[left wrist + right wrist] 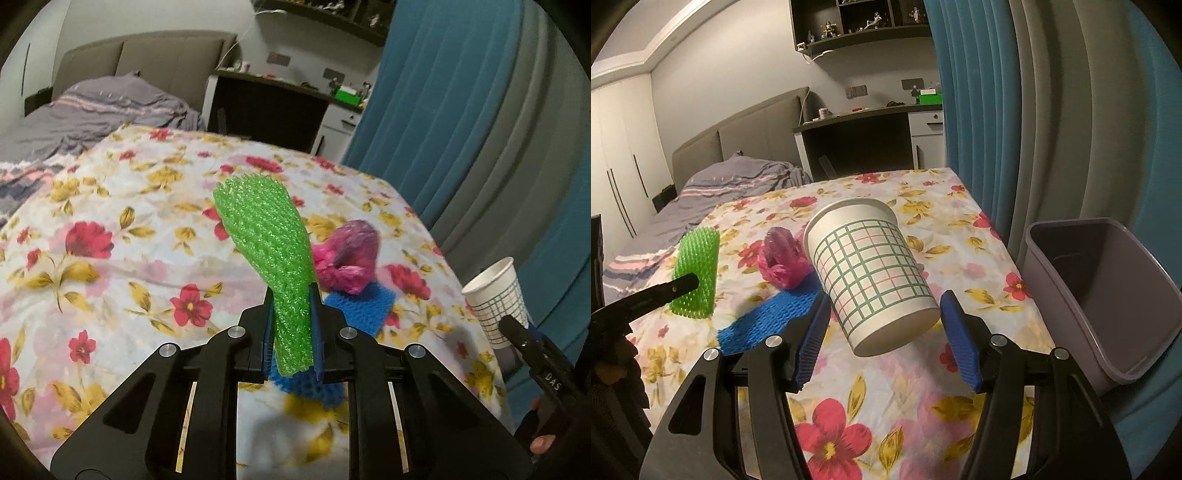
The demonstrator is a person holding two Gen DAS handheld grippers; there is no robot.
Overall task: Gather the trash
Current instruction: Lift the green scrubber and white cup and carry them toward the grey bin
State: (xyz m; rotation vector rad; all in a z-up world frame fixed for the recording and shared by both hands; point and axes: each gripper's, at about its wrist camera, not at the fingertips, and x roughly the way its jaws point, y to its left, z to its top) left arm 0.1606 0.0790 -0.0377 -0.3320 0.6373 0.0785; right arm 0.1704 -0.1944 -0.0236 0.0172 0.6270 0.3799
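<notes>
My left gripper (291,295) is shut on a green foam net sleeve (266,229), which stands up from between the blue pads above the floral tablecloth (129,258). From the right wrist the same green sleeve (696,269) shows at the left, with a left finger (665,290) across it. The right gripper (884,299) is shut on a white paper cup (868,266) with a green grid print, tilted and lifted off the cloth; the cup (496,295) also appears at the right edge of the left wrist view. A pink plastic bag (781,258) and a blue foam net (772,314) lie on the cloth.
A grey-purple bin (1126,280) stands open at the table's right edge, beside teal and grey curtains (997,129). A bed with grey bedding (738,177) and a dark desk (857,140) lie beyond the table's far edge.
</notes>
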